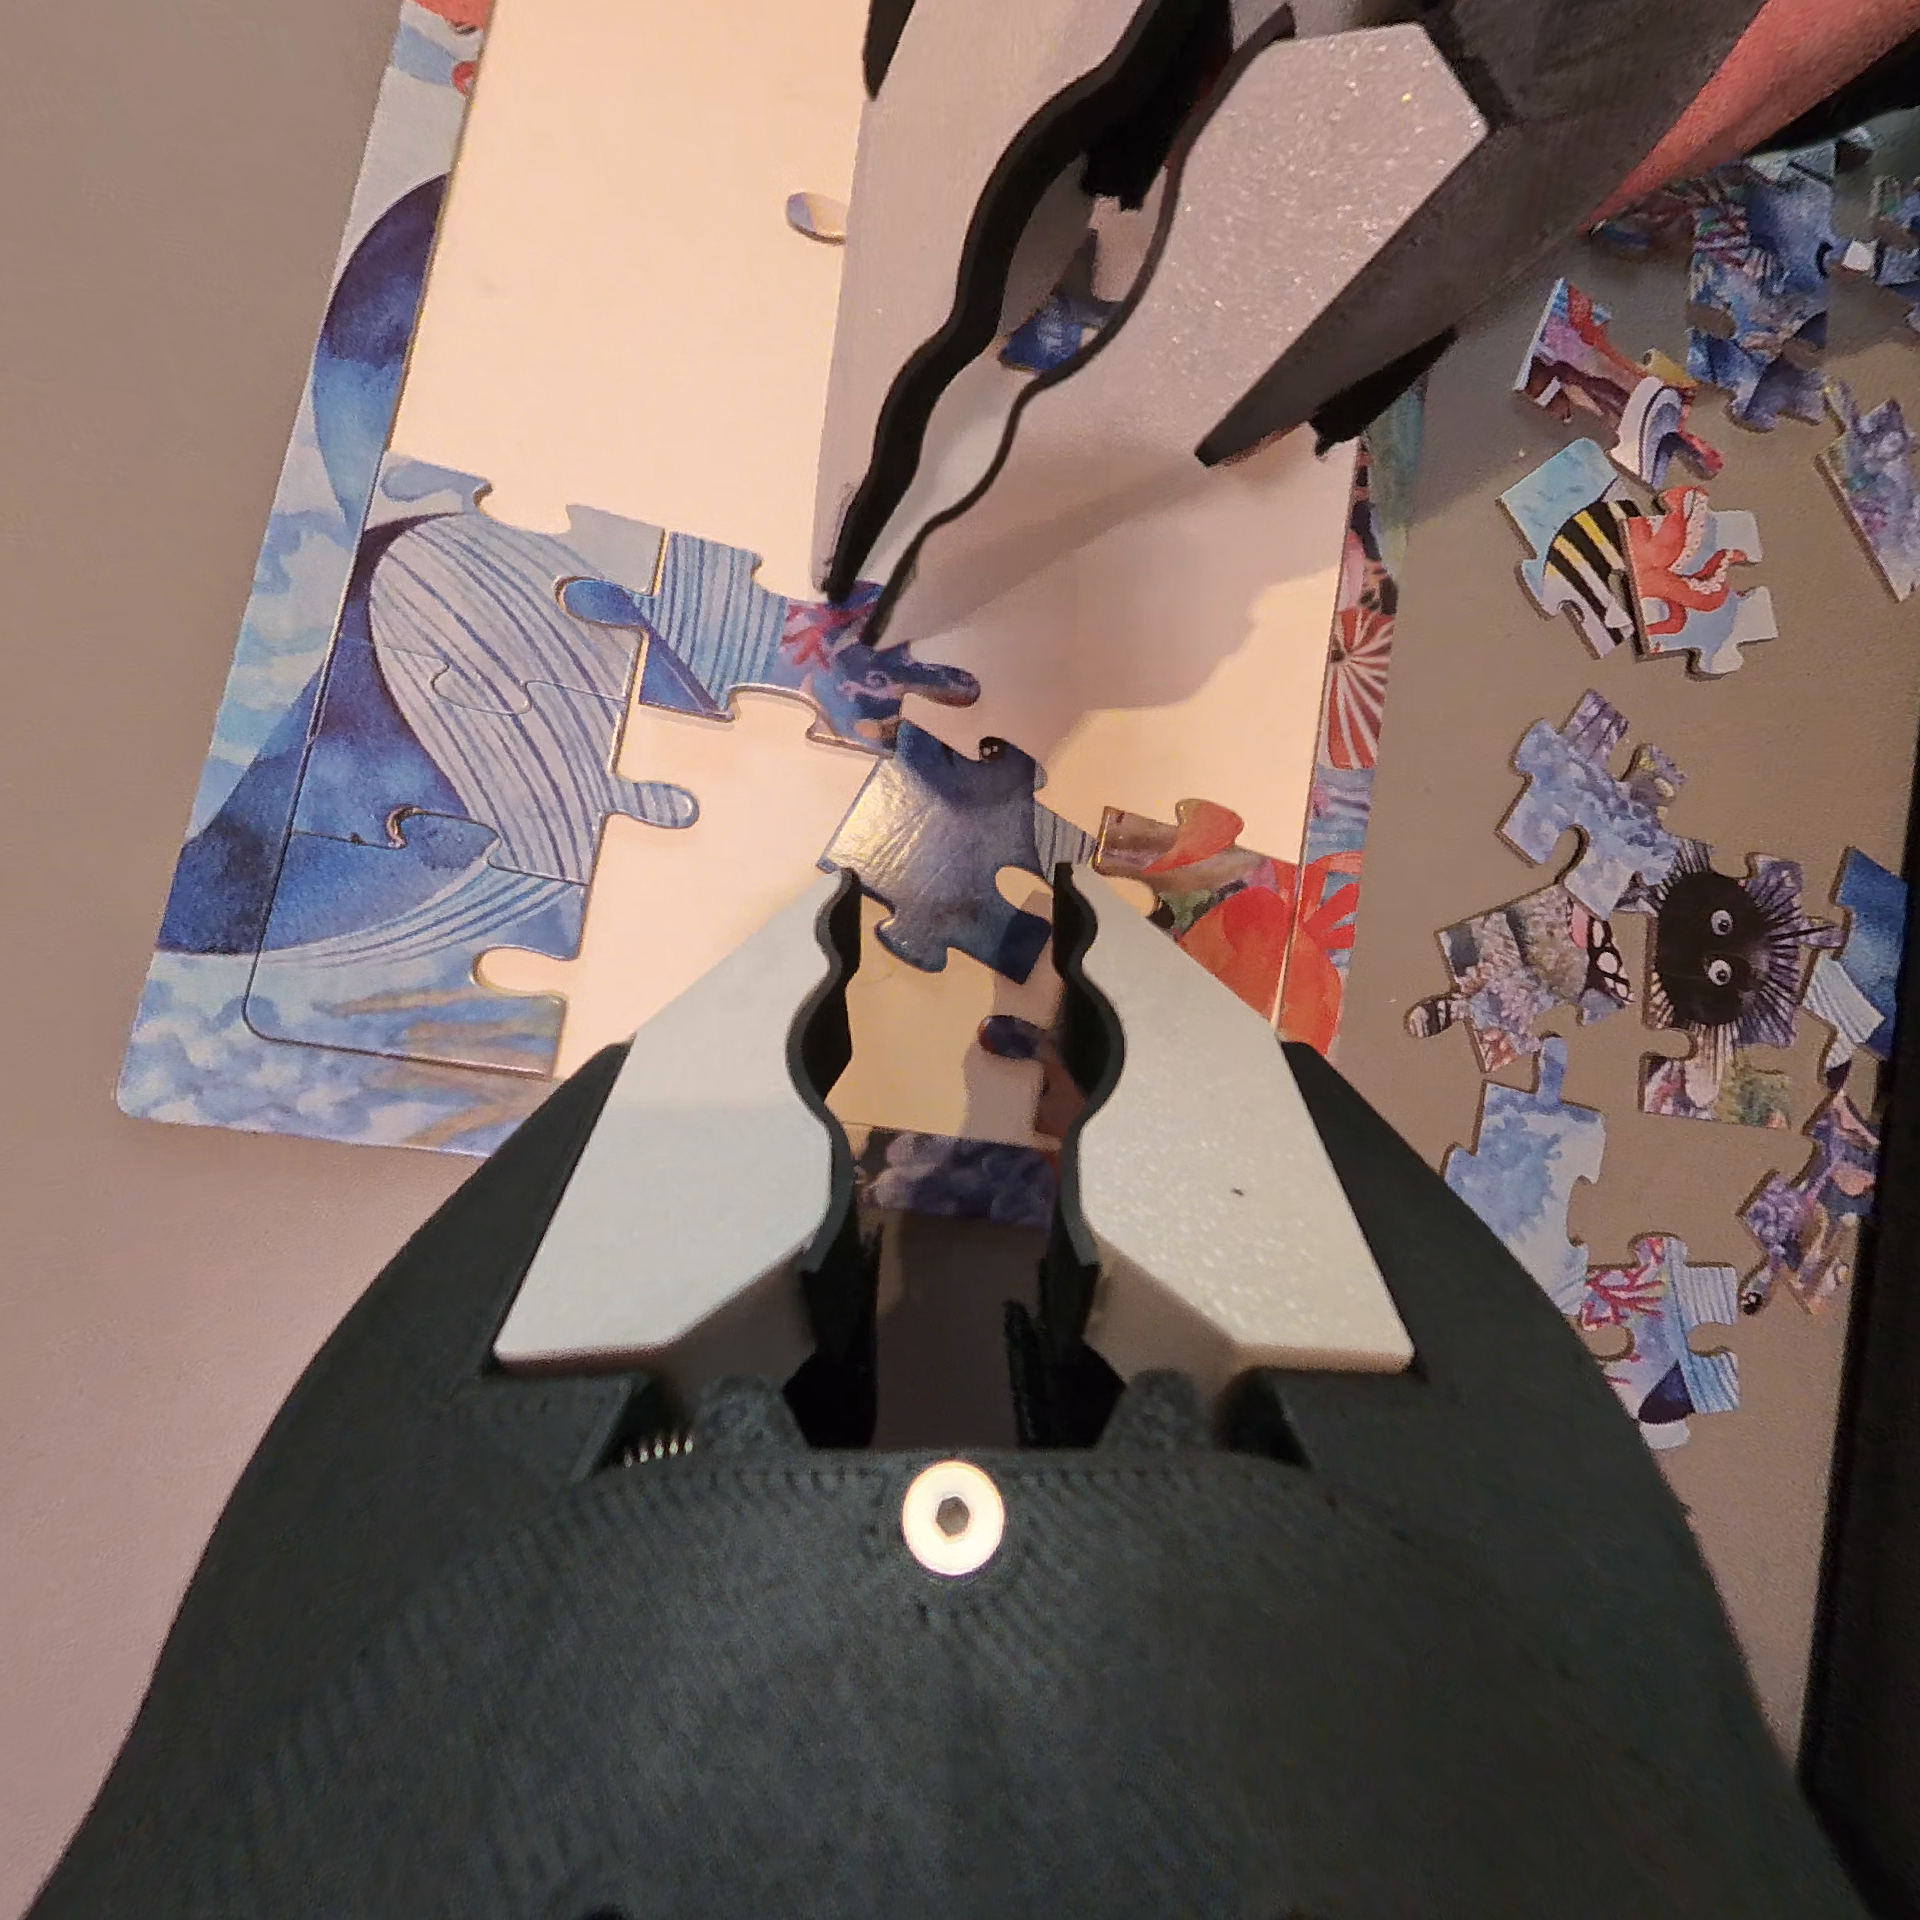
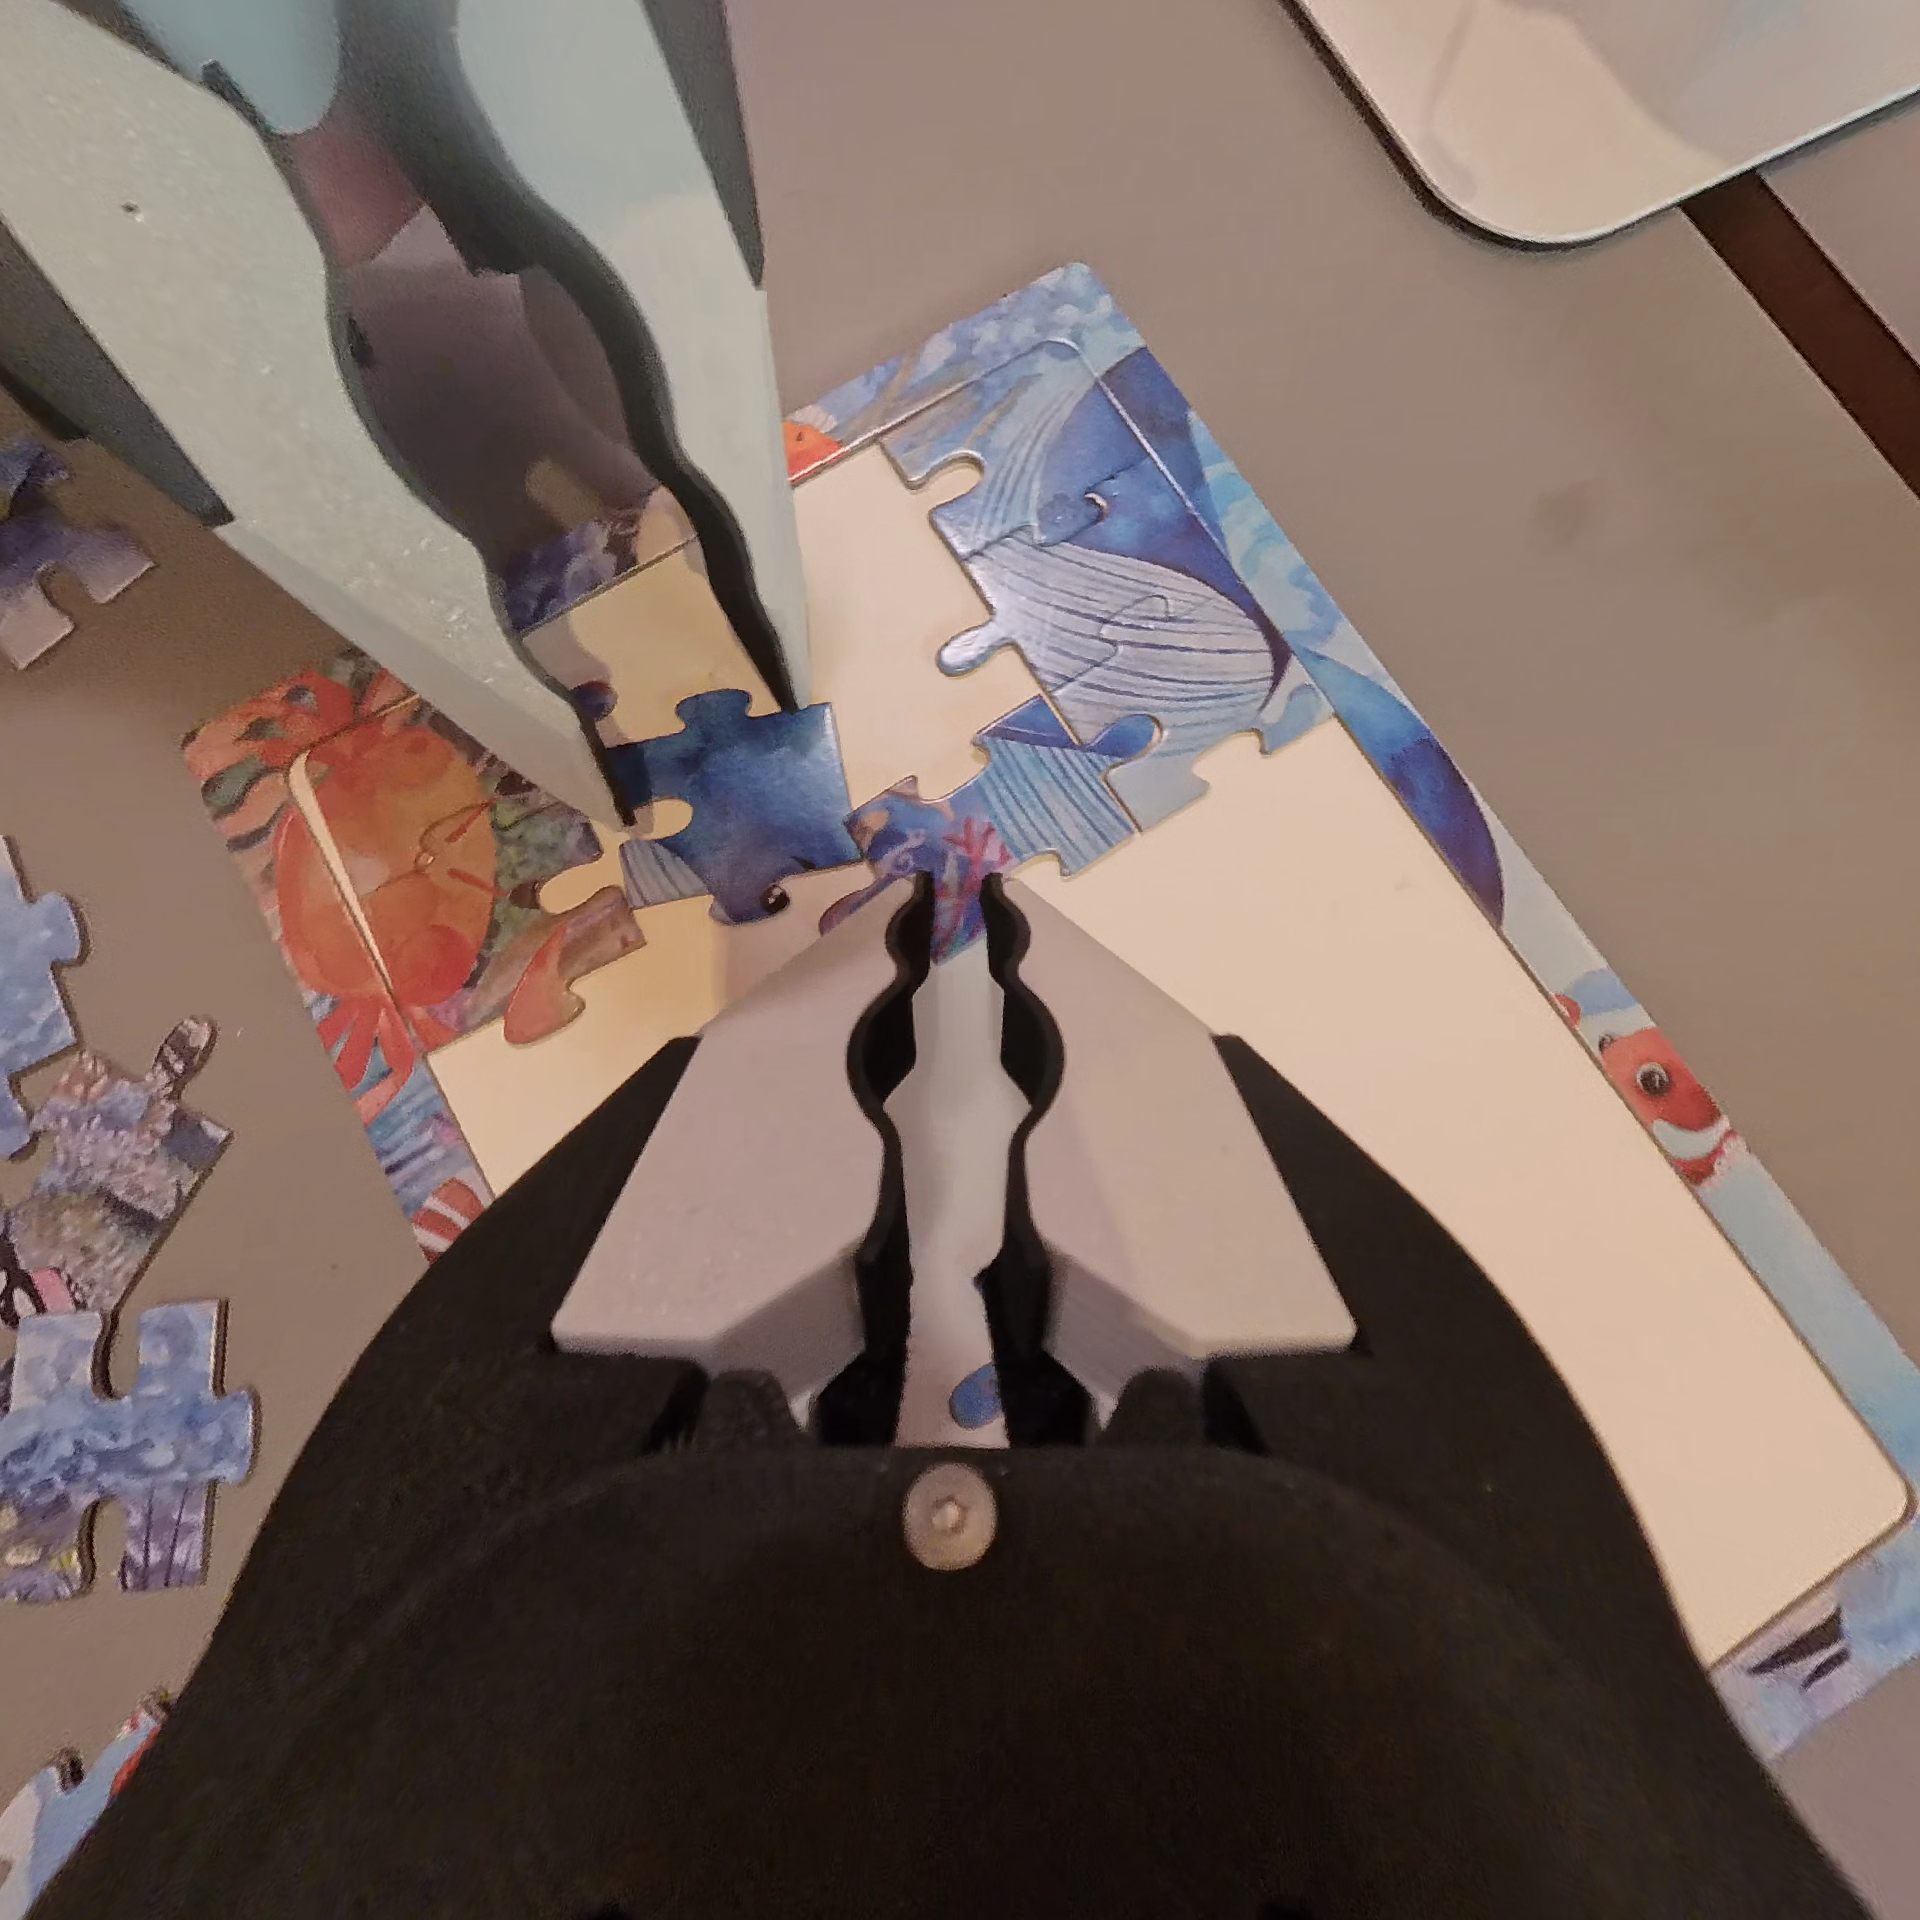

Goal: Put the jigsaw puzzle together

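To the left of the left gripper (image 1: 954,883) lies the finished whale section (image 1: 447,748), seated in the puzzle tray (image 1: 644,312). Straight ahead of its tips sits the dark blue piece (image 1: 935,842), loose and skewed on the bare tray floor; the jaws stand partly open around its near edge, with no clear pinch. Just beyond it the right gripper (image 1: 857,613) comes down nearly closed, its tips on the coral piece (image 2: 935,831), apparently pinning it. To the right, outside the tray, loose pieces (image 1: 1621,935) lie scattered on the table (image 1: 125,312). The step looks like mating the blue piece: it should be turned square and slid flat toward the coral piece while that one is held down.
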Tool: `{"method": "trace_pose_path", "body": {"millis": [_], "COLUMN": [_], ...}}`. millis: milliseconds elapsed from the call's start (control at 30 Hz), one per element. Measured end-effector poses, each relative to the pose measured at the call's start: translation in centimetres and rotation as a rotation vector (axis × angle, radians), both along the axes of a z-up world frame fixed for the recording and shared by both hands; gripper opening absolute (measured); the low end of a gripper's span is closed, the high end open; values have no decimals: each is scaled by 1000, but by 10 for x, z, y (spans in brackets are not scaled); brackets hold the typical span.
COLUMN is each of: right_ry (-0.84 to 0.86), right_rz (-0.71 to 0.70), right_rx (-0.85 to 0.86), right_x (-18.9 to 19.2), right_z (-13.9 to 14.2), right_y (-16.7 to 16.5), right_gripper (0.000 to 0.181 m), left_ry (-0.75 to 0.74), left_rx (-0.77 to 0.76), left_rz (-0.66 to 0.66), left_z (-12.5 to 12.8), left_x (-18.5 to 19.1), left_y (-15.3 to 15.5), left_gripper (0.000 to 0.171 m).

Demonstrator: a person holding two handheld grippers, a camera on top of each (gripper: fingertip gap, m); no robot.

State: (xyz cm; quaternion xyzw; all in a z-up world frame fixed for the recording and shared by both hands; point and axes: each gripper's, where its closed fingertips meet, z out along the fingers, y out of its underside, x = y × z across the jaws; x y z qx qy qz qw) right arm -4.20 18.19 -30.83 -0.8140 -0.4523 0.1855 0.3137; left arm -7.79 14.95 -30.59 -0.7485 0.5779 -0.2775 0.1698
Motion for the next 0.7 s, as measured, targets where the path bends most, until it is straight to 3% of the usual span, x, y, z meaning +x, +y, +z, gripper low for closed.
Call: {"method": "trace_pose_path", "body": {"millis": [200,367,433,533,700], "right_ry": [-61,-21,-76,-175,-97], "right_rz": [-8,3,5,31,42], "right_rx": [16,93,139,91,132], "right_x": [-1,-12,-13,-9,-18], "right_z": [2,29,27,-1,22], "right_y": [1,20,35,42,44], "right_gripper": [4,0,0,0,0], "left_ry": [-2,-3,-1,3,-4], "left_rx": [-3,-3,-3,-2,-14], "left_rz": [-11,-11,-14,-21,-26], "left_z": [0,0,0,0,0], "left_x": [0,0,0,0,-1], "left_y": [-1,-1,-1,-3,-3], "left_gripper": [34,33,34,32,31]}}
